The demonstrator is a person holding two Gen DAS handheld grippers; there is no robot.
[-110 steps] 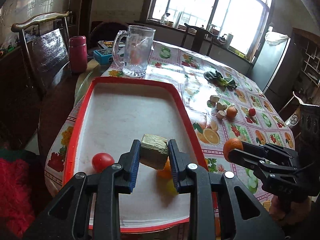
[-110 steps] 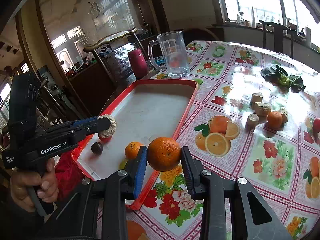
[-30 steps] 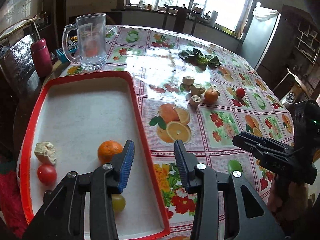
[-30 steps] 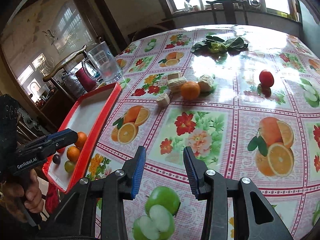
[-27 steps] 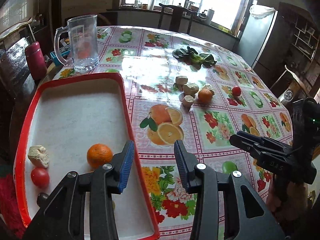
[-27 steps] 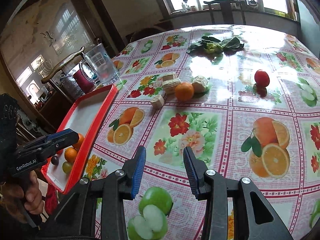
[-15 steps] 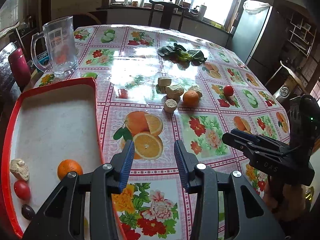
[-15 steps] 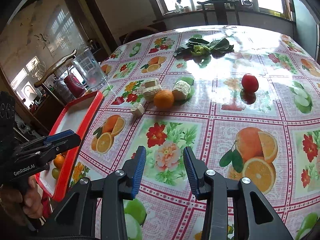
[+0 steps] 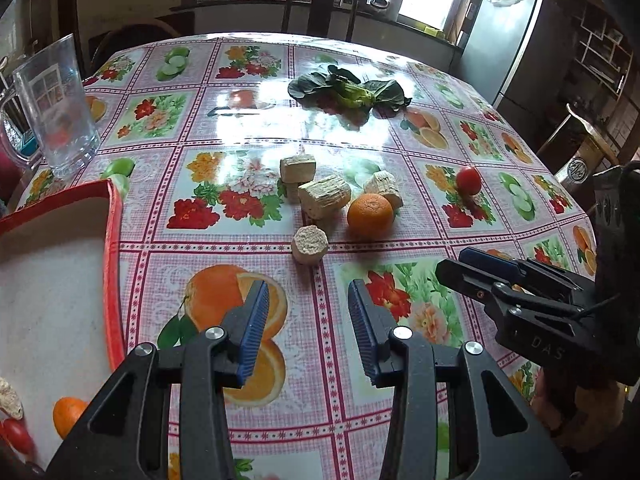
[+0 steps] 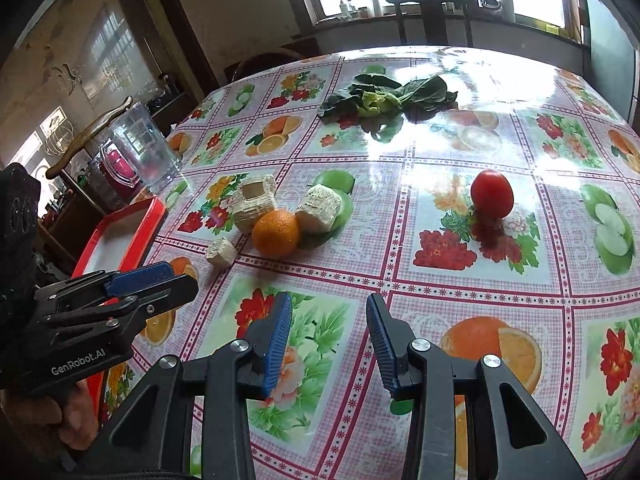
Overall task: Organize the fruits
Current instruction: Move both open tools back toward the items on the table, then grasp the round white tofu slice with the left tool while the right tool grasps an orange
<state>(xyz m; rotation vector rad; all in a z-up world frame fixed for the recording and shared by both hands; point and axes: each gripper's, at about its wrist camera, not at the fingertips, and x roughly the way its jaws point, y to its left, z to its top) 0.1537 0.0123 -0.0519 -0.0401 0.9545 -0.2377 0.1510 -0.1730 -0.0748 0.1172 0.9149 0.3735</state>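
From the left wrist view, my left gripper [image 9: 306, 320] stands at lower centre with its jaws apart and nothing between them, hovering over the printed tablecloth [image 9: 240, 128]. At centre frame lie an orange [image 9: 370, 215] and four pale cut chunks; the round chunk [image 9: 310, 239] is nearest my fingers. A small tomato [image 9: 469, 180] sits right of centre, well apart from that cluster. At the left edge, the red-rimmed tray [image 9: 113, 264] already holds an orange, a tomato and a pale piece at its lower corner. My right gripper [image 9: 472, 264] enters from the right, also empty.

From the right wrist view, my right gripper [image 10: 326, 332] sits at lower centre, jaws parted, empty. The orange [image 10: 276, 233] lies up and left of them, touching two chunks; the tomato [image 10: 492, 194] stands alone at upper right.

Judgement: the step in hand is approach for the next pick. I should straddle one fruit squarely, avoid nudging neighbouring chunks, and close gently, since round fruit may roll on the glossy cloth.
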